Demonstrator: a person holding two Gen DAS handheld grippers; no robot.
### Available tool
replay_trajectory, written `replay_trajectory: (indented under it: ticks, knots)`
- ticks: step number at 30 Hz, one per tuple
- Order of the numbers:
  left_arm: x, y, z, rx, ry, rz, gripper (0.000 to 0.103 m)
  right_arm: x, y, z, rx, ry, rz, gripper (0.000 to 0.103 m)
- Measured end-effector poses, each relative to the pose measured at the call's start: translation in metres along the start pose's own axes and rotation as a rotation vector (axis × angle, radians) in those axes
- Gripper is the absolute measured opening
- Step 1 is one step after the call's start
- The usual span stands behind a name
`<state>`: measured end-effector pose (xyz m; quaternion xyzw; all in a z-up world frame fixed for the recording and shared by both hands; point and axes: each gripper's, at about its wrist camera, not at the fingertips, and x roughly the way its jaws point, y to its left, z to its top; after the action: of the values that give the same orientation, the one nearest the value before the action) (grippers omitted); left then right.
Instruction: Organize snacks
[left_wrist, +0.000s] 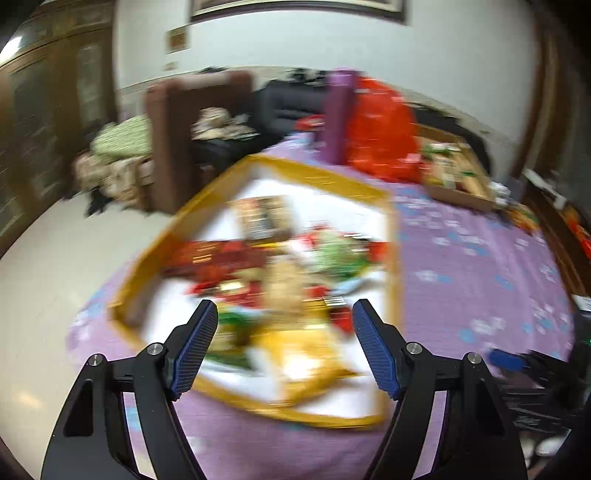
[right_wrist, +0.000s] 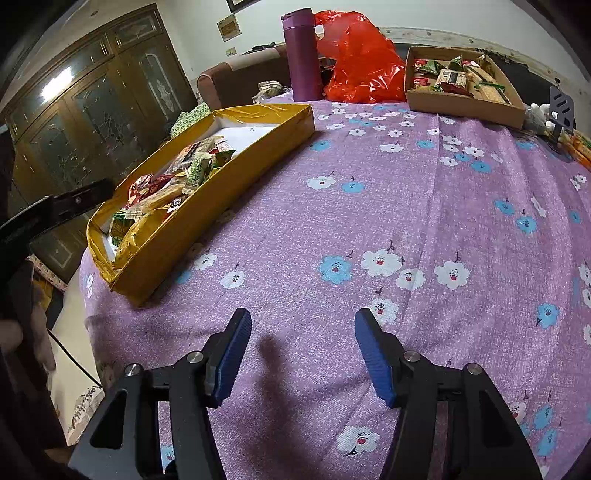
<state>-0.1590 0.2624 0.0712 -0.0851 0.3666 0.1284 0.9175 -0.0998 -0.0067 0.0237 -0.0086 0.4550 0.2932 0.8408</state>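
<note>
snacks (right_wrist: 173, 177) piled in the yellow box (right_wrist: 221, 199), that's the centre of it all: green, red and pale wrappers heaped toward the near end of the box, with the far end showing bare white floor. the box sits on the left part of the purple flowered tablecloth (right_wrist: 369, 221), close to the table's left edge.

over on the left wrist view everything smears with blur, but the left gripper (left_wrist: 284, 306) hangs right above that same yellow box (left_wrist: 325, 177), its blue pads spread wide with nothing between them, and the snacks (left_wrist: 280, 258) lie just ahead of and under the fingertips. which packet sits nearest the pads is hard to say, perhaps a golden-yellow one, the blur won't let me call it.

the right gripper (right_wrist: 303, 314) is well apart from the yellow box, off to its right, pointing down at bare cloth. its jaws stand partly open and empty, only a soft shadow on the fabric between them.

further back now: a purple flask (right_wrist: 301, 55) stands upright at the far side of the table, a crumpled red plastic bag (right_wrist: 362, 66) just beside it on the right. right of that, a brown cardboard box (right_wrist: 465, 99) holds more packets (right_wrist: 450, 77), well away from both grippers. a few orange wrappers (right_wrist: 580, 147) lie at the far right edge. behind the table, a brown armchair (right_wrist: 236, 81) and a dark wooden cabinet (right_wrist: 92, 122) with glass doors.
</note>
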Motion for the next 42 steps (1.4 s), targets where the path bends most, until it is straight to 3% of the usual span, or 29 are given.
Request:
replay_trajectory:
  ticks: [6, 13, 18, 22, 27, 29, 32, 35, 37, 40, 42]
  knots:
    - [0.022, 0.019, -0.015, -0.002, 0.073, 0.113, 0.076, 0.0, 0.0, 0.0, 0.001, 0.001, 0.007, 0.062]
    - [0.029, -0.009, -0.022, 0.092, 0.09, 0.092, 0.076, 0.0, 0.0, 0.0, 0.002, 0.001, 0.008, 0.063]
    - [-0.007, -0.015, -0.012, 0.095, -0.059, 0.072, 0.076, 0.0, 0.006, 0.0, -0.02, 0.003, -0.02, 0.064]
    - [-0.048, -0.02, -0.006, 0.106, -0.23, 0.094, 0.076, -0.013, 0.019, -0.001, -0.066, -0.068, -0.069, 0.064]
    - [-0.093, -0.021, -0.001, 0.087, -0.409, 0.136, 0.09, -0.025, 0.037, 0.002, -0.118, -0.104, -0.062, 0.064]
    - [-0.1, -0.02, 0.0, 0.066, -0.405, 0.103, 0.102, -0.029, 0.047, 0.005, -0.15, -0.117, -0.067, 0.064]
    - [-0.088, -0.015, 0.003, -0.011, -0.295, -0.088, 0.103, -0.034, 0.061, 0.011, -0.188, -0.136, -0.061, 0.064]
    - [-0.071, -0.016, 0.002, -0.054, -0.21, -0.187, 0.103, -0.04, 0.076, 0.013, -0.218, -0.161, -0.042, 0.064]
    - [-0.071, -0.025, -0.003, -0.026, -0.231, -0.135, 0.103, -0.041, 0.084, 0.011, -0.235, -0.174, -0.036, 0.065]
    - [-0.073, -0.043, -0.008, 0.036, -0.269, 0.019, 0.103, -0.04, 0.092, 0.001, -0.257, -0.173, -0.022, 0.065]
    - [-0.068, -0.052, -0.012, 0.059, -0.252, 0.067, 0.103, -0.037, 0.093, -0.002, -0.252, -0.167, -0.009, 0.065]
